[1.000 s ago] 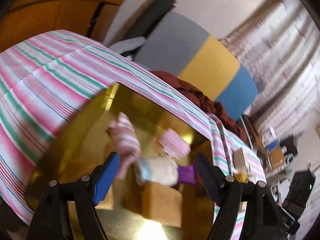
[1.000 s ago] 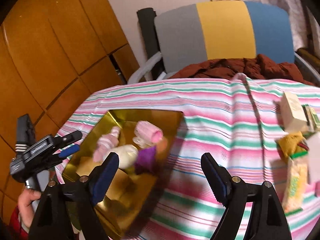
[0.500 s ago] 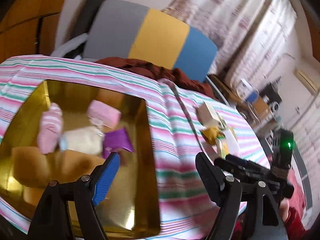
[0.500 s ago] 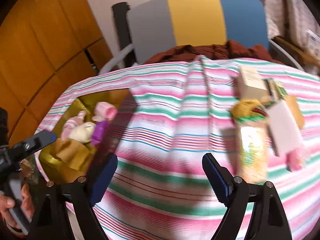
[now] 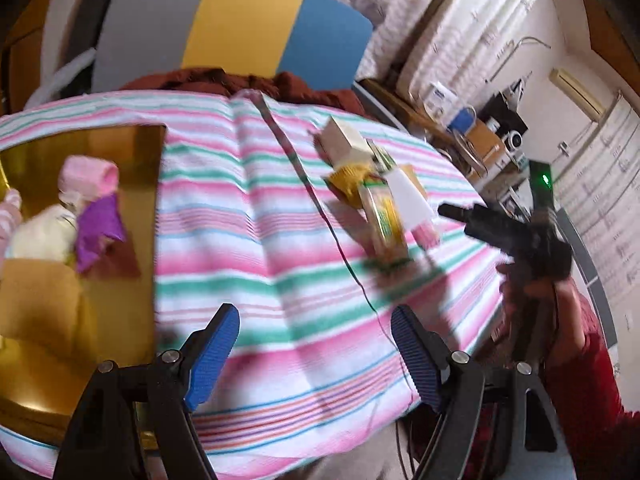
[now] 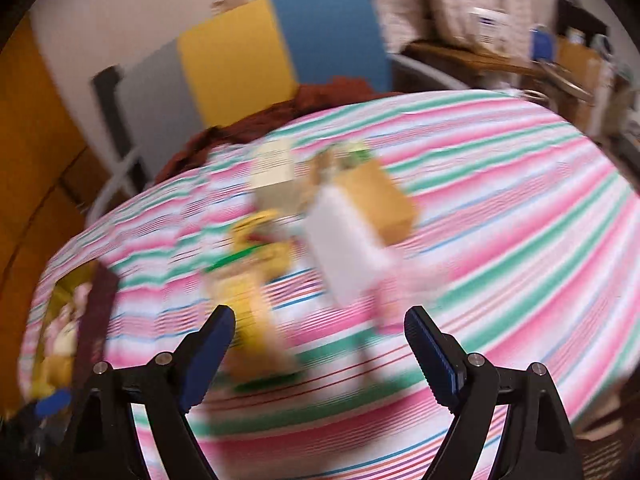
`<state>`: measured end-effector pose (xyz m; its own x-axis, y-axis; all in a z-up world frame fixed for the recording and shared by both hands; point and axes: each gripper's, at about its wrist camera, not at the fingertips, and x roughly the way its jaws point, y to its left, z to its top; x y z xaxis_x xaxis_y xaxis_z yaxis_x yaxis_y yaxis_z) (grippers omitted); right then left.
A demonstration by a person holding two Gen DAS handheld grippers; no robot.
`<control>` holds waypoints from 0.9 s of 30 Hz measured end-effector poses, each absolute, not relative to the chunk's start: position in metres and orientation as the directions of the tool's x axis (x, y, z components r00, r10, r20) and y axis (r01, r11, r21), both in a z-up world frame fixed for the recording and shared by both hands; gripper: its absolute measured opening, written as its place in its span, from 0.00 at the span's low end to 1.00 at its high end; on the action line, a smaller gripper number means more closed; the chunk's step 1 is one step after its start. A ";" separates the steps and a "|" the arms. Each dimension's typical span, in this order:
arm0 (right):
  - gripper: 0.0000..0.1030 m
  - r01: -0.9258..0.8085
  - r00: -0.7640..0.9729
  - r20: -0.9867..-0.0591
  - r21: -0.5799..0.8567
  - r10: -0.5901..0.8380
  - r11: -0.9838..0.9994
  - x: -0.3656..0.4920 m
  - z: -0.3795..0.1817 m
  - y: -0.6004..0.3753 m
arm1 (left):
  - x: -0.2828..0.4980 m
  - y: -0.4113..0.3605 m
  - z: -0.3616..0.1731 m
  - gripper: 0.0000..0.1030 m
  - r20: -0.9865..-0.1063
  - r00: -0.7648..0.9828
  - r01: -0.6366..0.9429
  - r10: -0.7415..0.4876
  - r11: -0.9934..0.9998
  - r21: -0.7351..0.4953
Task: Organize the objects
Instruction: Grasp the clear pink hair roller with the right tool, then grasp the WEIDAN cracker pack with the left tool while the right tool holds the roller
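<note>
Pink, green and white striped cloth covers your worktop [image 5: 260,240], with a grey, yellow and blue chair back [image 5: 240,24] behind it. Take the shiny gold rectangular tray [image 5: 132,160] as the landmark: it sits at the worktop's left end and holds a pink rolled cloth [image 5: 86,174], a purple crumpled scrap [image 5: 100,226], a cream soft bundle [image 5: 40,236] and a tan block [image 5: 36,300]. Well to the right of the tray lies a tight cluster of loose things: a cream carton [image 5: 342,142], a yellow crinkled packet [image 5: 350,178], a long yellow-green packet [image 5: 384,224], a white flat card [image 5: 408,196] and a brown cardboard box [image 6: 376,196], touching or overlapping one another. Your left claw [image 5: 314,350] hangs spread and empty over bare cloth just right of the tray. Your right claw [image 6: 320,344] is spread too, nothing between its blue pads [image 6: 432,356], hovering above the near edge of that cluster; this view is heavily blurred.
</note>
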<state>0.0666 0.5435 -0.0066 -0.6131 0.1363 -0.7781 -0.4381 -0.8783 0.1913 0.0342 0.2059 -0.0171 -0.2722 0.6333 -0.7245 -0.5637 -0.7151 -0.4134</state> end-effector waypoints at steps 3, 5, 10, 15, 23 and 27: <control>0.85 -0.477 -0.553 -0.811 0.121 0.190 -0.871 0.059 -0.017 0.570 | 0.039 0.213 -0.022 0.77 -0.740 -0.250 -0.574 0.624 -0.711 -0.406; 0.85 -0.468 -0.519 -0.833 0.088 0.193 -0.879 0.052 -0.025 0.580 | 0.040 0.216 -0.024 0.77 -0.746 -0.238 -0.579 0.622 -0.708 -0.405; 0.74 -0.420 -0.456 -0.866 0.006 0.206 -0.908 0.035 -0.049 0.586 | 0.041 0.223 -0.029 0.77 -0.759 -0.222 -0.584 0.612 -0.706 -0.400; 0.58 -0.403 -0.432 -0.887 0.030 0.161 -0.915 0.026 -0.063 0.587 | 0.036 0.237 -0.033 0.77 -0.767 -0.200 -0.583 0.610 -0.703 -0.407; 0.57 -0.499 -0.365 -0.877 -0.098 0.311 -0.861 0.041 -0.059 0.594 | 0.020 0.279 -0.034 0.77 -0.769 -0.172 -0.582 0.616 -0.693 -0.425; 0.57 -0.625 -0.342 -0.896 -0.008 0.283 -0.781 0.057 -0.062 0.628 | 0.010 0.308 -0.036 0.77 -0.774 -0.167 -0.580 0.611 -0.696 -0.423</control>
